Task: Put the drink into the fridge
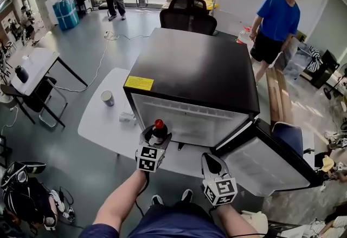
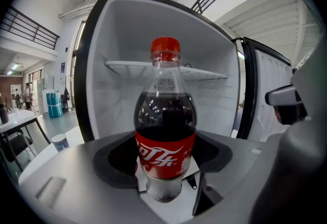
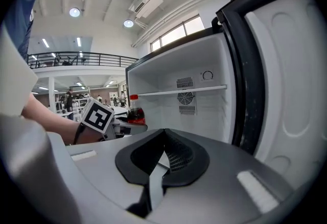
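Fridge (image 1: 200, 69) comes first: black-topped and the largest thing before you, with a white table (image 1: 100, 123) showing along its left side and front. Its door (image 1: 271, 163) is swung wide open to your right. The inside is white, with one shelf (image 2: 168, 69) across the upper part.

Your left gripper (image 1: 157, 135) is raised just in front of the open compartment. Its jaws are closed on the lower part of the drink, a bottle (image 1: 159, 127) held upright, with a red cap, a red label and dark liquid. The bottle is outside the fridge, facing the opening.

Your right gripper (image 1: 212, 163) hangs lower and to the right, near the door's inner edge. Its jaws are pressed together with nothing between them.

A small cup (image 1: 107, 98) stands on the table to the left, well apart from the bottle.
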Tool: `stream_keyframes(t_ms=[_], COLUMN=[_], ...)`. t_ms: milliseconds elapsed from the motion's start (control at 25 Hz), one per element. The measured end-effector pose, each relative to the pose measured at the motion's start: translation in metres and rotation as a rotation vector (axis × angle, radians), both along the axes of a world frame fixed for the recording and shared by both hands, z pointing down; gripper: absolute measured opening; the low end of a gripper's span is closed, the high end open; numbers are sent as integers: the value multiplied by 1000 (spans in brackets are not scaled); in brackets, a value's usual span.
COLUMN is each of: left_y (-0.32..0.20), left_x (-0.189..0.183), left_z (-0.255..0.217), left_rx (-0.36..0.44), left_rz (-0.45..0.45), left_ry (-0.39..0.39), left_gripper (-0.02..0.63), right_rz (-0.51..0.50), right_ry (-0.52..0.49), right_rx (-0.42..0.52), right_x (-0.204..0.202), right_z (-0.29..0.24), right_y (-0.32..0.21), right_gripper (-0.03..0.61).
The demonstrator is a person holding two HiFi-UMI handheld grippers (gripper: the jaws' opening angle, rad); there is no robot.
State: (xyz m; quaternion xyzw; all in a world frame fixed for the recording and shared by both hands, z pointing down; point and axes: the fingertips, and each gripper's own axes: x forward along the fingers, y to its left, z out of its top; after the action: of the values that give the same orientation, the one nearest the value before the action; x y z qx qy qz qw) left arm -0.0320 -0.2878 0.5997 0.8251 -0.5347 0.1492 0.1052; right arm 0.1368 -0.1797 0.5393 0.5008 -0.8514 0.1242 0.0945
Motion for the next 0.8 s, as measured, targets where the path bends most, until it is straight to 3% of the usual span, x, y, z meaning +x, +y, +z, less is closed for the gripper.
stream_keyframes(t_ms=[800], left_y=[-85], left_x=[15], left_z=[31], left_rx=[-3], left_rz=[-37], left_ry=[-11], left_gripper=[311], right_rz=[159], right_ry=[26], right_rx=[-54], right_x=[56], right_z=[14], right_y=[9], right_gripper=[6])
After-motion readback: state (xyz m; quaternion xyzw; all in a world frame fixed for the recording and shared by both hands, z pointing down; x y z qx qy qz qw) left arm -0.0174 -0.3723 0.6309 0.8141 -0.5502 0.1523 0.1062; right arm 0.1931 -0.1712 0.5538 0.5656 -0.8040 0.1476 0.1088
